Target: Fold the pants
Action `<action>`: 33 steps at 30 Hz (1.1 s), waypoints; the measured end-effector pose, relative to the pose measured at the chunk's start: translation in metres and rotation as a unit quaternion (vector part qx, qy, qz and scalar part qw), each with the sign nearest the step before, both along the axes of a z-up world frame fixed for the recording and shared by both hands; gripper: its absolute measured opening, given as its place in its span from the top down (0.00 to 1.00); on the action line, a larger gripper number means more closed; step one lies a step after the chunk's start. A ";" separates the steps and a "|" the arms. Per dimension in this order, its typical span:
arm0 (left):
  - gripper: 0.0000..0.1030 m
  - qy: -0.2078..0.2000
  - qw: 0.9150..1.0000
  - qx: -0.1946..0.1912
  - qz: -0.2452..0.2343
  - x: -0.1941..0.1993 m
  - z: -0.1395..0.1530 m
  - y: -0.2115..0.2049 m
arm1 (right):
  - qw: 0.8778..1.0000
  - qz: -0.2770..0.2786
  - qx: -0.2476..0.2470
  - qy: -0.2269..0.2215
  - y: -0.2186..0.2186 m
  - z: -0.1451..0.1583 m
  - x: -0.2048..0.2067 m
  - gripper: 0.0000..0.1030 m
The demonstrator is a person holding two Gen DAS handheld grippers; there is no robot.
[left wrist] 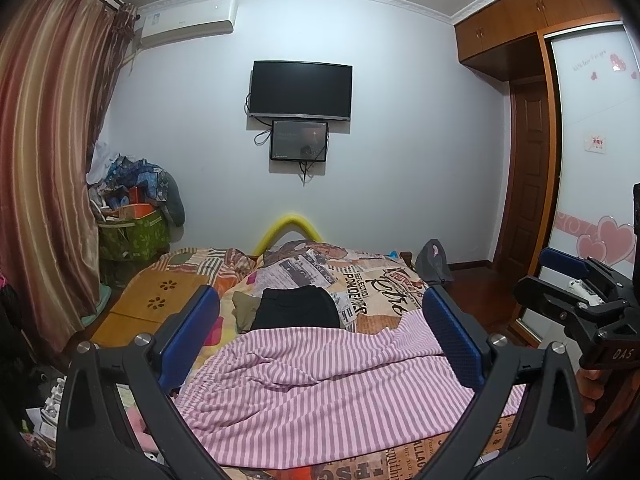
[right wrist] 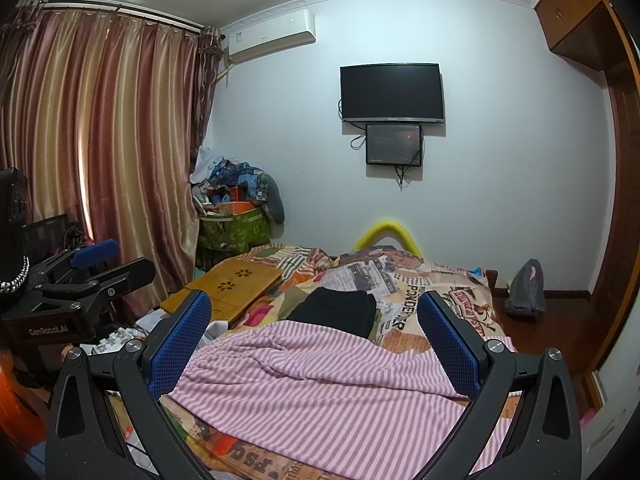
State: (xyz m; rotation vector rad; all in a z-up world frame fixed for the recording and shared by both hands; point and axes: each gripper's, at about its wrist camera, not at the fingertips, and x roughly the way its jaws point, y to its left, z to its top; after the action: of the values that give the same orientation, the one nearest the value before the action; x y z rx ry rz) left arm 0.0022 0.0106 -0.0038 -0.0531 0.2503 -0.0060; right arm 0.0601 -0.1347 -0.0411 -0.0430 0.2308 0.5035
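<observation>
Left wrist view shows both the left gripper (left wrist: 320,332) and right gripper (right wrist: 314,334) spread wide, empty, above rumpled striped pants (left wrist: 320,384) on the bed (left wrist: 376,296); pinching a wrinkle risks a crooked fold

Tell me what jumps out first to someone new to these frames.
The pink striped pants lie rumpled across the near end of the bed, framed by the open left gripper and open right gripper. Behind them sits a folded black garment, and a dark TV hangs on the far wall.
</observation>
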 end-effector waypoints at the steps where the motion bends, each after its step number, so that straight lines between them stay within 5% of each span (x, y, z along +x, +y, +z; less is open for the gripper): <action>1: 0.00 0.000 1.000 -0.001 -0.001 0.000 0.000 0.001 | 1.000 -0.001 0.000 0.000 0.000 0.000 0.000 0.00; 33: 0.00 0.002 1.000 -0.005 -0.007 0.006 -0.003 0.002 | 1.000 -0.004 0.006 0.005 -0.004 0.002 0.006 0.00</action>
State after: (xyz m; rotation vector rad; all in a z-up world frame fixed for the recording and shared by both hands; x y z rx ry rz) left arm 0.0084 0.0127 -0.0071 -0.0621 0.2542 -0.0208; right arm 0.0662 -0.1388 -0.0387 -0.0273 0.2365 0.4971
